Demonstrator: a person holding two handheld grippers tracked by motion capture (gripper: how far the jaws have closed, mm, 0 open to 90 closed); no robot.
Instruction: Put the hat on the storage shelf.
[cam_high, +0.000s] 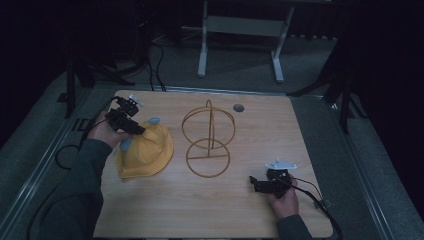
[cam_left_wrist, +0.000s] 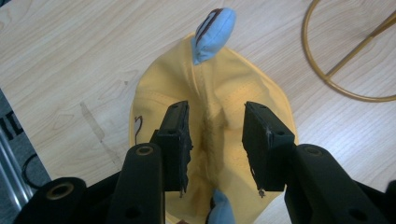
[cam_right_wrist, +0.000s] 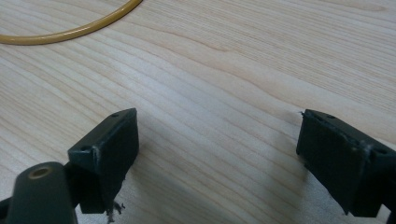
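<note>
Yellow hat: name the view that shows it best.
The left gripper view: the yellow hat lies close up between that gripper's jaws, seams and blue ear plain. The high view shows it small and dim beside the gold wire stand.

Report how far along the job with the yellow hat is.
Done: nothing yet; the yellow cloth hat with blue ears lies on the wooden table, beside the gold wire stand. In hand: the left tongs straddle its crown fold, not visibly pinching. Left: gripping and lifting it. The right tongs rest open.

One yellow hat (cam_high: 146, 150), one wire stand (cam_high: 208, 140), two grippers
</note>
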